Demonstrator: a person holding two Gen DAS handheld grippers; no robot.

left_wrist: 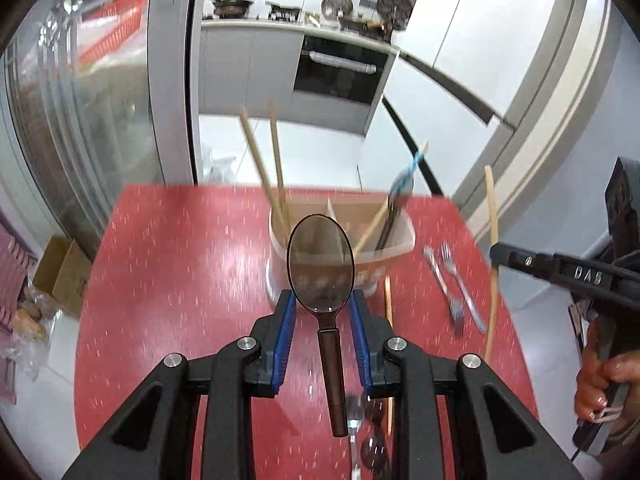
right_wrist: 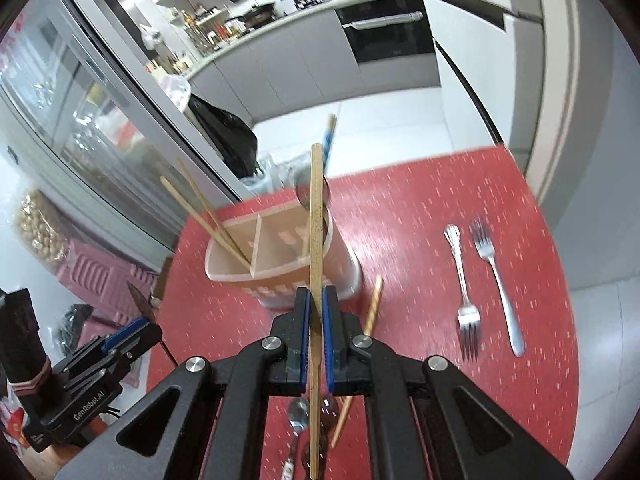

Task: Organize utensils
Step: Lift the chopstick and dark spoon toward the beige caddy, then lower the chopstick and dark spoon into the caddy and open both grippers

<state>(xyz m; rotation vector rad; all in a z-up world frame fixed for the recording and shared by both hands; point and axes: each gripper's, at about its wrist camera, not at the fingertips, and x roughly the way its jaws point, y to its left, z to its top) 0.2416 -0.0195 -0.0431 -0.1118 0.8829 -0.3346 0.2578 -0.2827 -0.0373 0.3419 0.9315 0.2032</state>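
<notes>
My left gripper [left_wrist: 322, 307] is shut on a dark translucent spoon [left_wrist: 320, 264] with a brown handle, held bowl-up above the red table just before the beige divided utensil holder [left_wrist: 400, 240]. My right gripper [right_wrist: 315, 306] is shut on a wooden chopstick [right_wrist: 316, 216], held upright in front of the holder [right_wrist: 228, 268]. The holder has two chopsticks [right_wrist: 200, 208] in its left compartment and a dark utensil with a blue-striped chopstick at its right. The right gripper also shows in the left wrist view [left_wrist: 500, 254], the left gripper in the right wrist view [right_wrist: 148, 312].
Two metal forks [right_wrist: 480, 280] lie on the red table [right_wrist: 420, 208] to the right of the holder. A loose chopstick [right_wrist: 360, 352] and spoons [right_wrist: 298, 416] lie under my grippers. Past the table's far edge are a glass door, a black bag and kitchen cabinets.
</notes>
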